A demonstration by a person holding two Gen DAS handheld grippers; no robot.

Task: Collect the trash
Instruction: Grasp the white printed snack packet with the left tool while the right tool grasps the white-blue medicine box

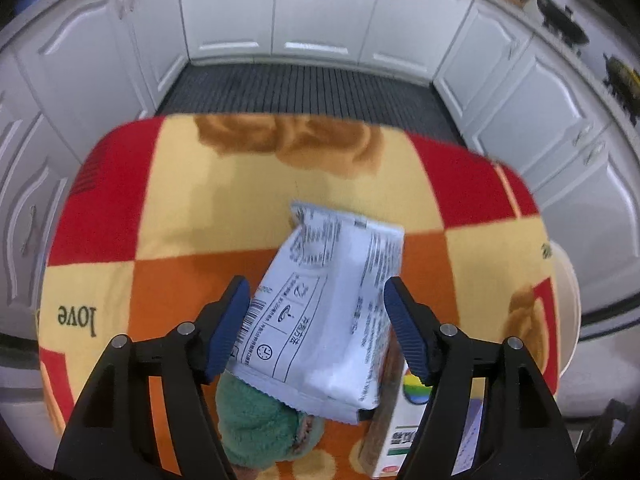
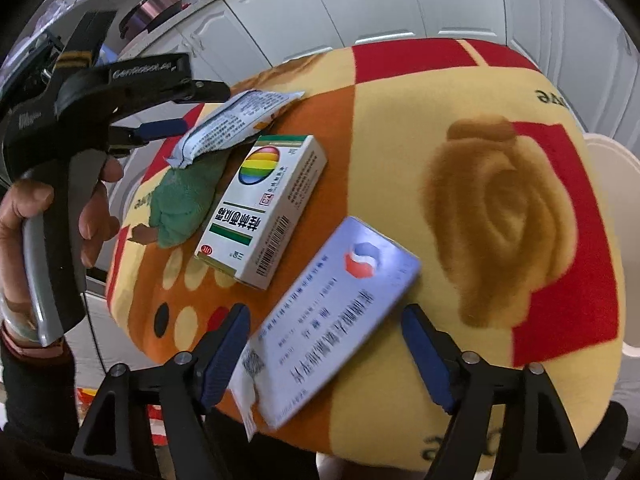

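White wrapper (image 1: 332,304) lay between wide-open left gripper (image 1: 316,320) fingers, ungripped; slick film risked slipping. Right gripper (image 2: 326,356) gaped around blue packet (image 2: 332,312), holding nothing.

White panelled cabinet doors (image 1: 320,8) around a dark ribbed floor mat (image 1: 304,92); checkered red, orange and cream cloth (image 1: 224,216).

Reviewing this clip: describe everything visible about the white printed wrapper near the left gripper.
The white wrapper is a crinkled, foil-like snack packet printed with small black text, a nutrition table, pictograms and a barcode, its back facing up. One end has a serrated seal. It lies tilted, propped with its near end over the green cloth and one edge on the medicine box, far end reaching onto the checkered blanket. The left gripper straddles it, jaws open, blue pads on either side without visibly clamping.
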